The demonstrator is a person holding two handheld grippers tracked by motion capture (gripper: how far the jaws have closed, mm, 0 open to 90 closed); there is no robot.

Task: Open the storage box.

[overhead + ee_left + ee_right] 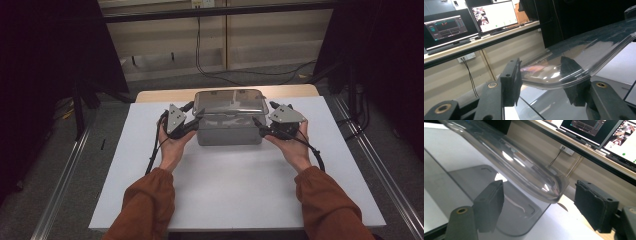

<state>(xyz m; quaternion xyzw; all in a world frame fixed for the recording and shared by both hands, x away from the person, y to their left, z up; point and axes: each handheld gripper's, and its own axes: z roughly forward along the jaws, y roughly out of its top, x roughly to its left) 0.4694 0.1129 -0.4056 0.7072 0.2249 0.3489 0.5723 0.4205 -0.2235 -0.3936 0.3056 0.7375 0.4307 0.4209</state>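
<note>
We have the grey box (229, 131) standing near the counter's (240, 195) far edge, its clear lid (230, 101) raised off the rim. Our left hand-held gripper (192, 120) clamps the lid's left corner. Our right hand-held gripper (259, 126) stands open around the right corner without pinching it. Gripping that side and lifting the lid clear remain, we judge.

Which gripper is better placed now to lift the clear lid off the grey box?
Left. The left gripper already has its jaws on the clear lid's rim, one above, one below. The right gripper's jaws stand apart around the other corner, not touching.
</note>
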